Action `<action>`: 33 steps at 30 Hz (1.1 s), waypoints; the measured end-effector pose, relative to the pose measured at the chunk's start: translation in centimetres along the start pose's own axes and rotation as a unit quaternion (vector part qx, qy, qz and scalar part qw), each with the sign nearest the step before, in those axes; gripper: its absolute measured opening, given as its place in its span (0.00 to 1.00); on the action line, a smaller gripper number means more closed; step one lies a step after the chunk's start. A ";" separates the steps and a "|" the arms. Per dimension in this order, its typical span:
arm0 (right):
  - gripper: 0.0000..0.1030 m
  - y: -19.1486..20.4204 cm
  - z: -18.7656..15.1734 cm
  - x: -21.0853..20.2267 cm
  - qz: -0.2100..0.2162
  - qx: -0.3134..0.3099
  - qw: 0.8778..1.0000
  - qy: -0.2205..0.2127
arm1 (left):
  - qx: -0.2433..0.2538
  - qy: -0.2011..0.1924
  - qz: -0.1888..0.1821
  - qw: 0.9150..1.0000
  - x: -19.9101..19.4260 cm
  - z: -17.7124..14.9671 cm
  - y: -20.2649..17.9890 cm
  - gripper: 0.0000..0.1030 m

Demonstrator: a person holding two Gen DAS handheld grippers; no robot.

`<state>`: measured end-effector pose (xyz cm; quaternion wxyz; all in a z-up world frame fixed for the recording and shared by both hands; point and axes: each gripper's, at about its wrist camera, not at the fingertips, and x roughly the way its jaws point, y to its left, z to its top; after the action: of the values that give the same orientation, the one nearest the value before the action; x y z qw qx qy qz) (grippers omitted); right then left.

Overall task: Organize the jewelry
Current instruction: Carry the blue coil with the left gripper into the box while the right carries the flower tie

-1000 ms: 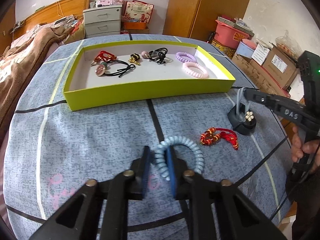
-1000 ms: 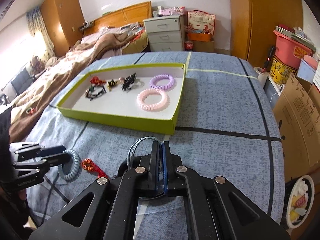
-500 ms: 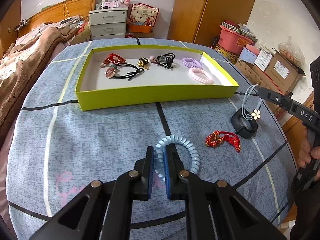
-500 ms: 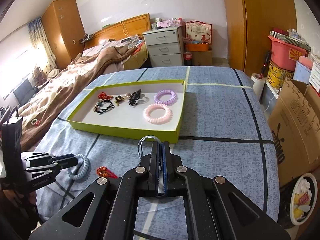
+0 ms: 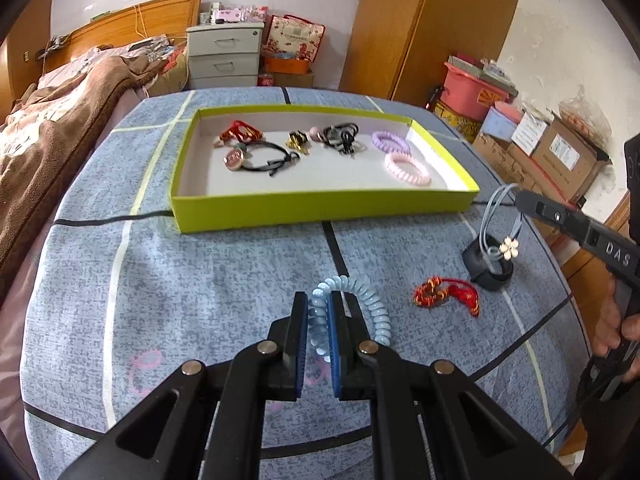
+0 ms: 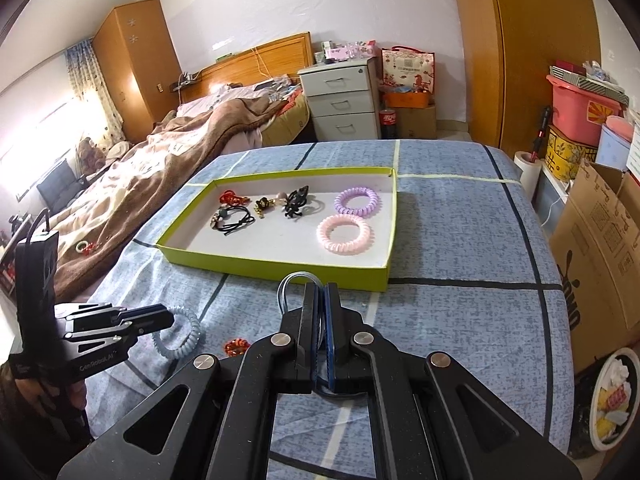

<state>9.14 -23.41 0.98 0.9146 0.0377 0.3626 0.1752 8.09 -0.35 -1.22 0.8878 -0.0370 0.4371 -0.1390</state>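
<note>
With both loads short of the shallow yellow-green cardboard tray [image 5: 320, 208], our left gripper [image 5: 318, 312] pinches the pale-blue spiral hair tie [image 5: 360, 300] while our right gripper [image 6: 320, 304], fingers clamped, dangles the thin grey-blue elastic loop with flower charm [image 5: 496, 232], which we judge could snag the tray's near wall.

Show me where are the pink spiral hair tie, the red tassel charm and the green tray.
pink spiral hair tie [image 5: 408, 169], left wrist view, on its coil.
red tassel charm [image 5: 446, 295], left wrist view, middle.
green tray [image 5: 320, 207], left wrist view, near wall.

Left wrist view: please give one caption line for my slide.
Left gripper holds a pale blue spiral hair tie before the green tray.
</note>
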 end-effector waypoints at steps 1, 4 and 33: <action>0.03 0.2 0.1 0.0 0.002 -0.001 1.000 -0.001 | -0.001 -0.003 -0.001 1.000 -0.2 0.1 0.1 0.10; 0.03 0.8 0.6 0.0 0.006 -0.004 1.000 -0.004 | -0.003 -0.012 0.002 1.000 -0.6 0.7 0.4 0.10; 0.03 4.6 7.8 8.7 0.030 0.006 0.999 0.028 | -0.021 -0.036 0.027 0.999 1.3 9.3 6.1 0.10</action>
<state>19.00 -15.65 1.96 0.8981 0.0490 0.3880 0.2010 17.50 4.60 2.35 0.9054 -0.0491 0.4087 -0.1040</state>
